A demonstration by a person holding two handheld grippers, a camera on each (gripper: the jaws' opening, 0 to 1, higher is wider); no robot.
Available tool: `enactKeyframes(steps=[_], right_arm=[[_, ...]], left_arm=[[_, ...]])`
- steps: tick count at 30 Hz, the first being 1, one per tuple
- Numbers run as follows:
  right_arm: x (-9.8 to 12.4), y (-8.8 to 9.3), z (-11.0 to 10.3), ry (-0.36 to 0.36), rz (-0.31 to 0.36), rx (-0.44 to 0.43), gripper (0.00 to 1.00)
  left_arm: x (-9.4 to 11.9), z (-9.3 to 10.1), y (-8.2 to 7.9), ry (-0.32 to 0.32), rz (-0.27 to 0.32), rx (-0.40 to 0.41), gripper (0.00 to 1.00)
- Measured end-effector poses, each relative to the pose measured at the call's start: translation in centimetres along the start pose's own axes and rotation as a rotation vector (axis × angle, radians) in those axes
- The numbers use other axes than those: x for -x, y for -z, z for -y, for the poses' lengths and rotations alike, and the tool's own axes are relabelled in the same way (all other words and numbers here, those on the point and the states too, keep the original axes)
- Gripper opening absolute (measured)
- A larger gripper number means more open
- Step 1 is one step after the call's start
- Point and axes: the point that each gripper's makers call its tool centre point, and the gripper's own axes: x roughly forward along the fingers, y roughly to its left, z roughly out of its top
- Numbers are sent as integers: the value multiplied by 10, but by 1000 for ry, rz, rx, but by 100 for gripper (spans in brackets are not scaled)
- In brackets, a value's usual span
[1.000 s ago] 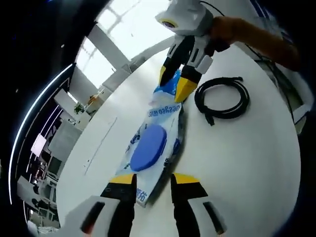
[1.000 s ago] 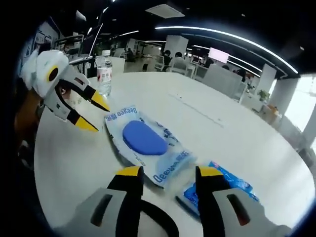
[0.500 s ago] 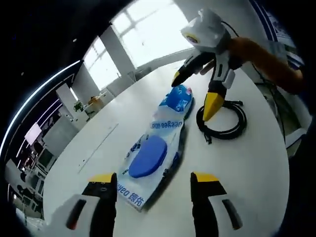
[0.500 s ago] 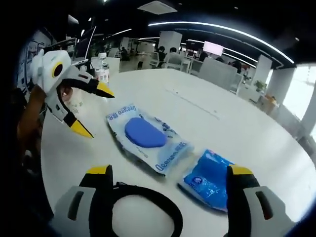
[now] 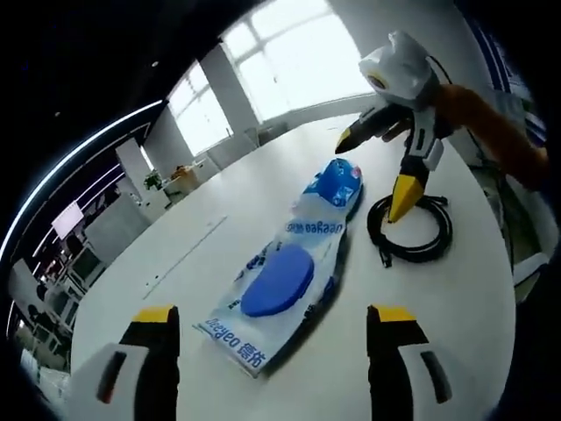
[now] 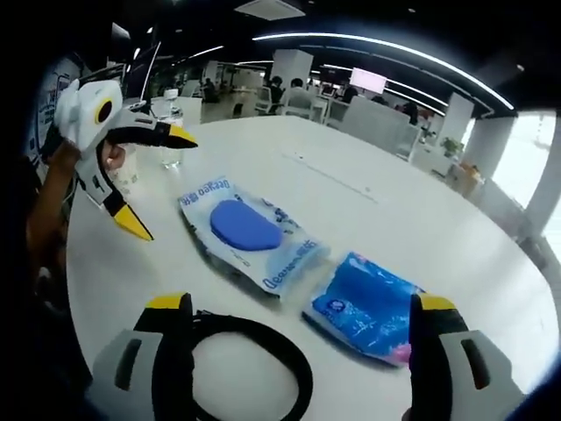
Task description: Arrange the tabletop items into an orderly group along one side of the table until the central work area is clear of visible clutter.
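Note:
A long wet-wipes pack with a blue oval lid (image 5: 280, 279) lies flat on the white table (image 5: 456, 324), just ahead of my left gripper (image 5: 273, 314), whose jaws stand wide open and empty. At its far end lie a small blue pack (image 5: 338, 182) and a coiled black cable (image 5: 412, 230). My right gripper (image 5: 372, 174) hovers open above those two. In the right gripper view, the right gripper (image 6: 301, 303) is wide open over the cable (image 6: 250, 373), with the small blue pack (image 6: 368, 303) and the wipes pack (image 6: 250, 232) in front. The left gripper (image 6: 159, 182) hangs open at the left.
A clear water bottle (image 6: 173, 110) stands near the table's far left edge in the right gripper view, behind the left gripper. An orange sleeve (image 5: 491, 123) holds the right gripper. Office desks and seated people lie beyond the table.
Both grippers have opened wide and drawn back from the packs. The small blue pack, earlier between the right jaws, now lies free on the table beside the wipes pack.

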Motion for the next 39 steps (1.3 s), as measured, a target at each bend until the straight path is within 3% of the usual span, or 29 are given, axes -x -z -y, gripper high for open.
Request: enactKeyframes(steps=[3,6,9,15,30,39], right_arm=[[2,3,-2,4,-1,0,100],[5,6,-1,7,-6,3,100],[6,7,-1,5,-5,-3,100],[11,12,-8,3,-10,8,100],[12,-1,-6,-26,14,41,100],[13,-15,-26,-61,36,75,99]], left_arm=[[-1,3,-1,10,5,-2,92],[-2,2,-3,8,15,35,100],[-4,-3,-3,-18,6,52,100],[-1,4,-6,-5,14,52,100],[24,0,-7,0,43,86,100],[43,-4,3,9,53,119,100]])
